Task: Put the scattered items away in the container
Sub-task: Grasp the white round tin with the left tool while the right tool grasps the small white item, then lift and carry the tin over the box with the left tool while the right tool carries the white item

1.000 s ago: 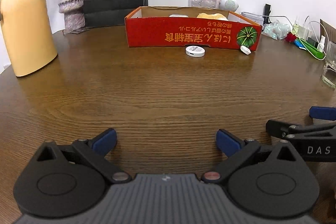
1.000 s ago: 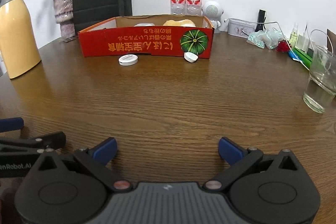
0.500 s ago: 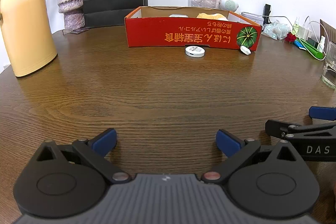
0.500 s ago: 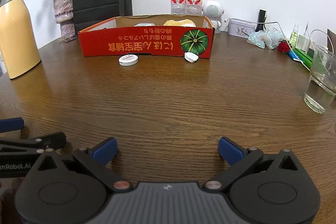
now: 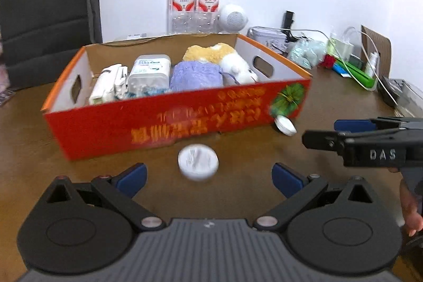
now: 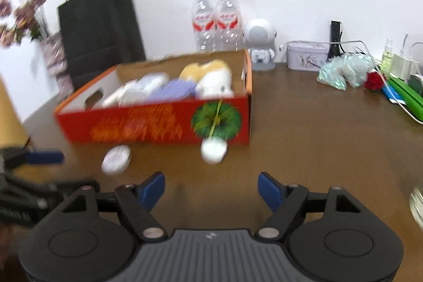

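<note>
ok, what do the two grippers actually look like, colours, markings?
Both match: matte black linkage bodies, round black hubs, a ribbed grey centre plate, silver pivot pins and blue finger pads. The left gripper looks the same as the right gripper. Seen from the left wrist camera, the right one's side reads "DAS" in pale letters. No cables visible.

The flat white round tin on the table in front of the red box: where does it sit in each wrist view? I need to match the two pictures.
Left wrist: the flat white round tin lies low and central, just ahead of the open left gripper.
Right wrist: the tin lies low and left of centre, ahead-left of the open right gripper.
Shared landmark: the green pumpkin print on the red box's front wall.
</note>
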Tool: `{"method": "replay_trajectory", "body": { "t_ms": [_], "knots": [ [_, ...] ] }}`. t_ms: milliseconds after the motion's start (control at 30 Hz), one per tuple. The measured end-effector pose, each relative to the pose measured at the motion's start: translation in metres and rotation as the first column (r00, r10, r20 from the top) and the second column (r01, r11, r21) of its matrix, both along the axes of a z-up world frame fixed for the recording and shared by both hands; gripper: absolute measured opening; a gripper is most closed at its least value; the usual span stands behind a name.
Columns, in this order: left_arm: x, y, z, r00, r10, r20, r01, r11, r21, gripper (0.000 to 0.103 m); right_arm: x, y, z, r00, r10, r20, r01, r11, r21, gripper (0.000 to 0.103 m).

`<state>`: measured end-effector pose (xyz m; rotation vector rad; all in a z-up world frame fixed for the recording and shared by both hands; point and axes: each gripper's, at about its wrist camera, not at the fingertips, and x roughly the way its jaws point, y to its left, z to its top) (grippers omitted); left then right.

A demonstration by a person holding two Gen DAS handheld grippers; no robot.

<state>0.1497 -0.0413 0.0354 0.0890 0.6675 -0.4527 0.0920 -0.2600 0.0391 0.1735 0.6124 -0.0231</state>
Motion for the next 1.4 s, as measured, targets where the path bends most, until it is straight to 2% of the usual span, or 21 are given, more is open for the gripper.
{"method": "replay_trajectory", "body": {
  "t_ms": [33,67,100,200,267,333,400,433,500,633,833,967,1067,1167,1267,1400],
  "knots": [
    [0.007,-0.003,-0.004,1.000,-0.014,0.002,0.014,1.000,0.008,0.101,0.013,-0.003,-0.001,1.000,-0.008,-0.005,0.008,1.000,0.012,0.077],
    [0.012,-0.006,-0.007,1.000,-0.021,0.003,0.021,0.999,0.027,0.096,0.025,-0.004,-0.002,1.000,-0.009,-0.015,0.010,1.000,0.013,0.076],
    [0.016,-0.009,-0.010,1.000,-0.020,0.002,0.020,0.999,0.044,0.090,0.036,-0.004,-0.003,1.000,-0.011,-0.025,0.011,1.000,0.002,0.072],
    [0.022,-0.012,-0.021,1.000,-0.015,-0.017,0.016,0.998,0.059,0.087,0.054,-0.001,-0.010,0.998,-0.032,-0.053,0.031,0.999,-0.009,0.067],
    [0.020,-0.011,-0.025,1.000,-0.027,0.011,0.027,0.998,0.055,0.083,0.059,0.001,-0.017,0.998,-0.017,-0.059,0.018,1.000,0.003,0.063],
    [0.018,-0.010,-0.025,0.999,-0.031,0.023,0.030,0.998,0.056,0.076,0.058,0.008,-0.021,0.999,0.002,-0.043,-0.005,0.998,-0.058,0.056],
    [0.017,-0.008,-0.024,0.999,-0.026,0.031,0.025,0.998,0.051,0.061,0.057,0.016,-0.022,0.999,0.012,-0.041,-0.017,0.993,-0.116,0.046],
    [0.018,-0.008,-0.023,0.999,-0.018,0.035,0.016,0.999,0.052,0.057,0.056,0.018,-0.022,0.999,0.012,-0.039,-0.016,0.992,-0.124,0.040],
    [0.019,-0.006,-0.023,0.999,0.002,0.040,-0.004,0.999,0.045,0.041,0.055,0.020,-0.021,0.999,0.019,-0.036,-0.023,0.991,-0.130,0.027],
    [0.021,-0.001,-0.022,0.999,0.015,0.031,-0.015,1.000,0.012,0.040,0.054,0.016,-0.020,0.999,0.025,-0.032,-0.028,0.994,-0.103,0.027],
    [0.005,-0.001,-0.017,0.998,0.047,0.029,-0.047,0.999,0.012,0.040,0.045,0.021,-0.018,0.997,0.068,-0.027,-0.071,0.994,-0.089,0.027],
    [-0.030,0.004,0.006,0.987,0.106,0.124,-0.108,0.994,0.004,0.040,0.024,0.035,-0.007,0.996,0.093,0.007,-0.091,0.988,-0.127,0.027],
    [-0.067,0.008,0.032,0.960,0.164,0.227,-0.163,0.986,-0.023,0.040,-0.005,0.049,0.014,0.990,0.107,0.096,-0.090,0.983,-0.163,0.027],
    [-0.109,0.010,0.050,0.914,0.244,0.323,-0.237,0.970,-0.062,0.040,-0.044,0.063,0.037,0.962,0.127,0.241,-0.080,0.978,-0.194,0.027],
    [-0.148,0.005,0.053,0.884,0.298,0.360,-0.286,0.954,-0.087,0.040,-0.083,0.076,0.049,0.940,0.119,0.321,-0.059,0.980,-0.190,0.027],
    [-0.204,0.001,0.041,0.860,0.352,0.370,-0.331,0.936,-0.122,0.040,-0.134,0.087,0.048,0.925,0.109,0.365,-0.049,0.984,-0.169,0.027]
  ]
}}
